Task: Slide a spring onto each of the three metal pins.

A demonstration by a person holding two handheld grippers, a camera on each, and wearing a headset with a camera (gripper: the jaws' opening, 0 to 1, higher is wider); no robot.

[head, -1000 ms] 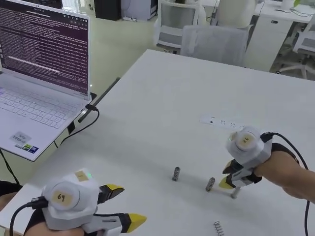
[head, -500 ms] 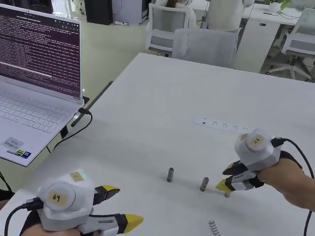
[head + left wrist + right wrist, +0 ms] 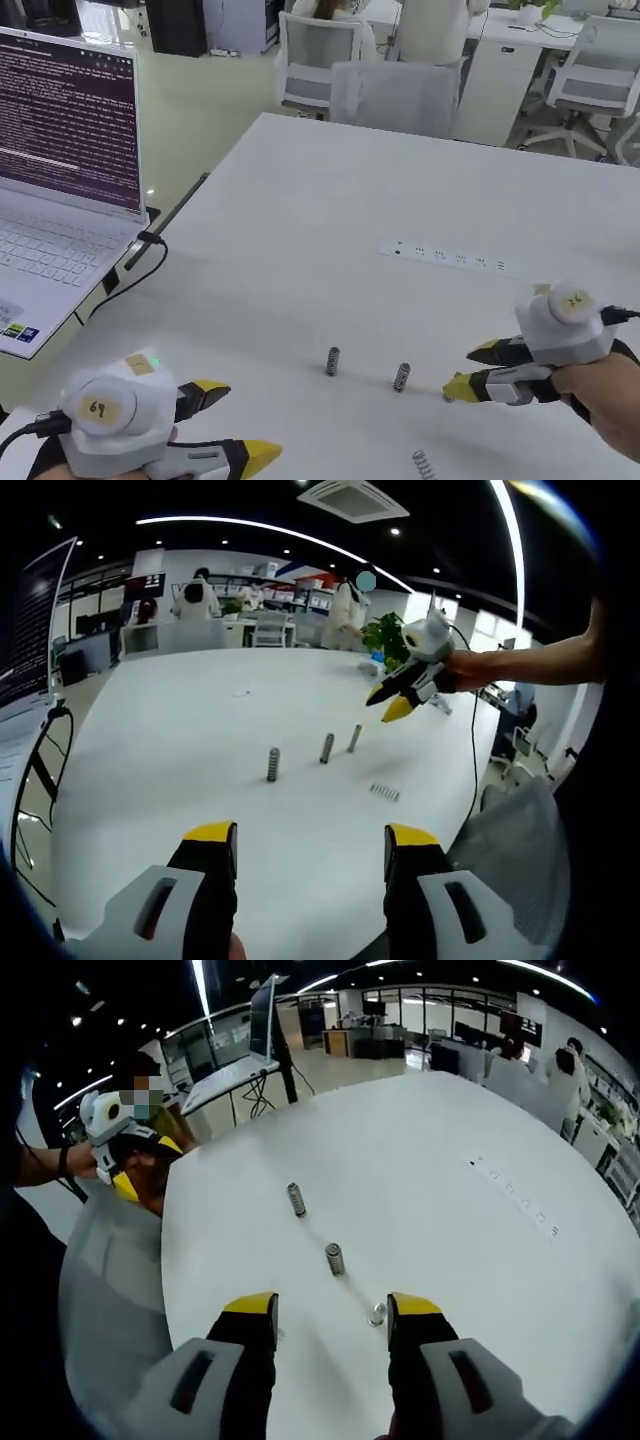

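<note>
Risk sits with my right gripper: its wide, empty jaws hang close by the third pin and could tip it. The spring lies loose on the table and, pinched off-centre, may flick away. My left gripper gapes empty too. Whether that pin is bare, I can't tell.

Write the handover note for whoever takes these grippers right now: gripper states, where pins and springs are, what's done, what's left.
Left gripper: open, empty, low over the near side of the table.
Right gripper: open, empty, pointing at the third pin.
Three pins stand in a row. Left pin and middle pin each carry a spring: done.
The third pin looks bare.
Loose spring lies flat, nearer the person than the pins.
Left: pick it up and slide it onto the third pin.
</note>
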